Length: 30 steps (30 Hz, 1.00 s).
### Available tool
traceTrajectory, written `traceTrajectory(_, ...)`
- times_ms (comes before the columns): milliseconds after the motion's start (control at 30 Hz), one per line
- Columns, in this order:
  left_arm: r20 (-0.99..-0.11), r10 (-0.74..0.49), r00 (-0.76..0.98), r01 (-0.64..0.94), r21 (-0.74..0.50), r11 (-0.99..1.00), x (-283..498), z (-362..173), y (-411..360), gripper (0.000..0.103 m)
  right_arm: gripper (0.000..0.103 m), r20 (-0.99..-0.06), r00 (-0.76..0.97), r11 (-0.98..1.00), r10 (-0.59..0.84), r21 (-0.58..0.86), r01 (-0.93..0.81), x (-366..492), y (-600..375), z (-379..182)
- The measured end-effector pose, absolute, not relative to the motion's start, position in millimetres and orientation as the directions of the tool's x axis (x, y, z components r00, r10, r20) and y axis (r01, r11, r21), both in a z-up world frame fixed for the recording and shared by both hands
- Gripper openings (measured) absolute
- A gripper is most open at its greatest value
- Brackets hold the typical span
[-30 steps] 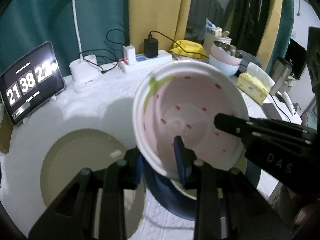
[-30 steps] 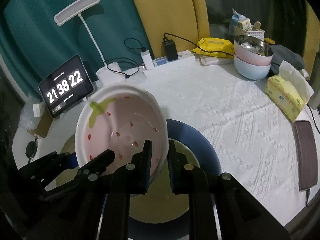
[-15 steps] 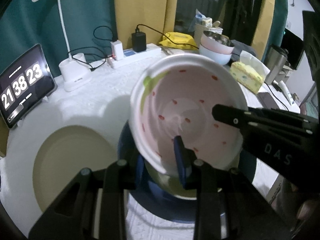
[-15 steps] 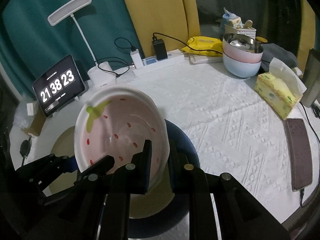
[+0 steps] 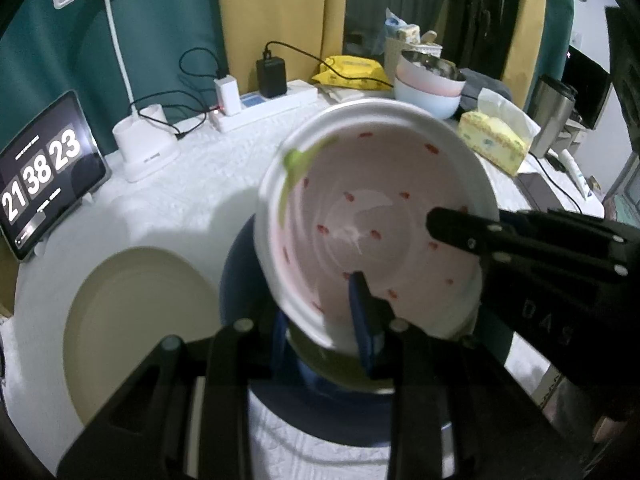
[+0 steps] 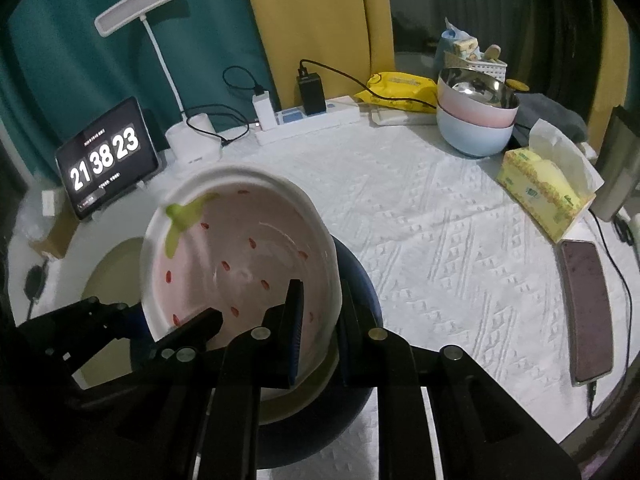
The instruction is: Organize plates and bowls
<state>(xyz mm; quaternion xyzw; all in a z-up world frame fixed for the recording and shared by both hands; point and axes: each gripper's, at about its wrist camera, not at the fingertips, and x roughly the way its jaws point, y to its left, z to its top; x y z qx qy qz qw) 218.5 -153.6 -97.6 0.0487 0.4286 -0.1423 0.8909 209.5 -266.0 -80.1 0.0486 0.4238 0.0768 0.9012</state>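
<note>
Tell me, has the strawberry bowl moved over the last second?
Yes. The strawberry bowl, gripped by both grippers, has shifted from over the beige plate toward the blue plate and now hangs above it.

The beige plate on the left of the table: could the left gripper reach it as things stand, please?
Probably not yet. The left gripper is shut on the strawberry bowl, which the right gripper also grips. The beige plate lies uncovered beside the blue plate, so once the bowl is released the way looks free.

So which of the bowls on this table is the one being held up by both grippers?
The strawberry bowl, pink inside with red seeds and a green stem. The pink bowl and pale blue bowl sit stacked, untouched, at the table's far side.
</note>
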Motion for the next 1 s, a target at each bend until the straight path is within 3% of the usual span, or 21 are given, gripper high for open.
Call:
traceTrajectory(267, -0.776, -0.218, 0.592, 0.293, -0.045, 0.955, 218, -97, -151, 0.031, 0.018, -0.745, 0.655, 0.992, 0.124, 0.087, -0.089, 207, -264, -74)
traceTrajectory(1000, -0.733, -0.174, 0.658, 0.171, -0.079, 0.982, 216, -82, -98, 0.034, 0.019, -0.728, 0.673, 0.991, 0.127, 0.120, -0.057, 206, -288, -66)
